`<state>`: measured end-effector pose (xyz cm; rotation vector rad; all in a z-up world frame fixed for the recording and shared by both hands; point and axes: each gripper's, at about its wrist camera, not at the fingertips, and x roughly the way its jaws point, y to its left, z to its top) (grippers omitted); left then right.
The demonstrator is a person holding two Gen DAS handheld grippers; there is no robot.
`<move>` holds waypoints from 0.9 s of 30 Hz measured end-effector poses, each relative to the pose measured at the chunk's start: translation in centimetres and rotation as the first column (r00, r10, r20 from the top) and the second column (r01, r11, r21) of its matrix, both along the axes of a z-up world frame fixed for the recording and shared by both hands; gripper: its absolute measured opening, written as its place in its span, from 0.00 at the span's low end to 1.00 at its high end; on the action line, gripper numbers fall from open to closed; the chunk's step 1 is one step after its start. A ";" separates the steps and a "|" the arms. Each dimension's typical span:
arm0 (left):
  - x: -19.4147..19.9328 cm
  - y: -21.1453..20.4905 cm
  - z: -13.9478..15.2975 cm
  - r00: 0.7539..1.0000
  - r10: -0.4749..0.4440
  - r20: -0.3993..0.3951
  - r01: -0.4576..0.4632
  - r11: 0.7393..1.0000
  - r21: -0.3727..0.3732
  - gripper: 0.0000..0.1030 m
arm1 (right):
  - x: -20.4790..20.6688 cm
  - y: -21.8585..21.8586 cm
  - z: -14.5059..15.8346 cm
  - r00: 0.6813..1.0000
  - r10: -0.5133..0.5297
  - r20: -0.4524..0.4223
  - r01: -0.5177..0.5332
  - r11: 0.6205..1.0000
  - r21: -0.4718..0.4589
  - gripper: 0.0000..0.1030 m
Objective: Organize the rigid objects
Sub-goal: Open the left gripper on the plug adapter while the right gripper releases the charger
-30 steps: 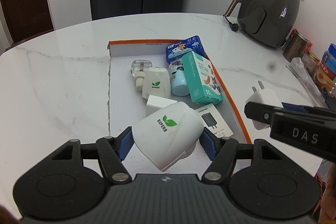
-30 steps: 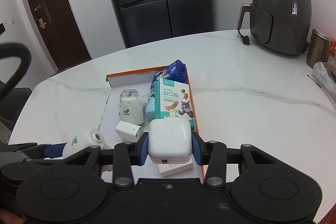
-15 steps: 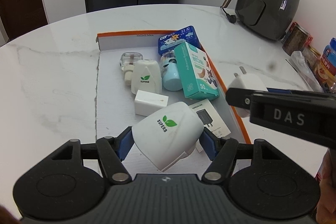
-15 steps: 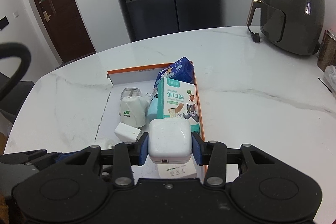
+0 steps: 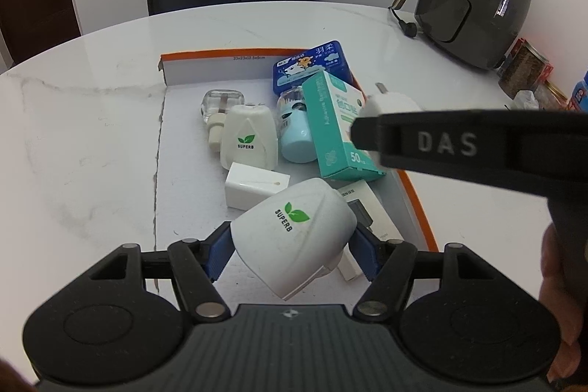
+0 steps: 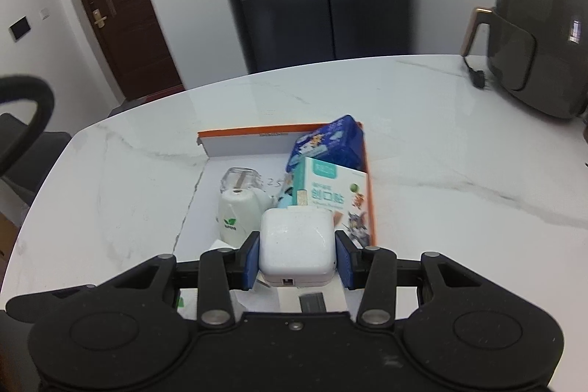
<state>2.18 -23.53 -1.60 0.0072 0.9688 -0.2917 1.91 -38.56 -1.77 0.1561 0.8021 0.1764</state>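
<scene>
A white marble table (image 5: 92, 120) carries a shallow orange-edged cardboard tray (image 5: 205, 65) holding a teal box (image 5: 332, 123), a blue pack (image 5: 312, 65) and several small white devices. Above the tray's near end, the left claw (image 5: 292, 247) is clamped on a white SUPERB plug-in unit (image 5: 294, 234), tilted between its blue pads. The right claw (image 6: 297, 254) grips a white square charger (image 6: 297, 245), held just above the tray's near right part, in front of the teal box.
</scene>
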 end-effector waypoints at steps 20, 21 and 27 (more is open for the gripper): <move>1.8 0.2 -1.5 0.999 0.036 -0.038 -0.036 0.999 0.003 0.67 | 3.6 1.6 -0.8 0.998 0.054 0.040 -0.054 0.998 -0.018 0.58; 1.8 0.1 -1.5 0.999 0.034 -0.038 -0.034 0.999 0.003 0.67 | 3.2 1.0 -0.6 0.998 0.040 0.046 -0.039 0.999 -0.014 0.58; 2.1 -0.8 -1.9 0.999 0.017 -0.041 -0.017 1.000 -0.004 0.67 | 0.6 -2.4 0.4 0.997 -0.050 0.067 0.050 0.999 0.005 0.61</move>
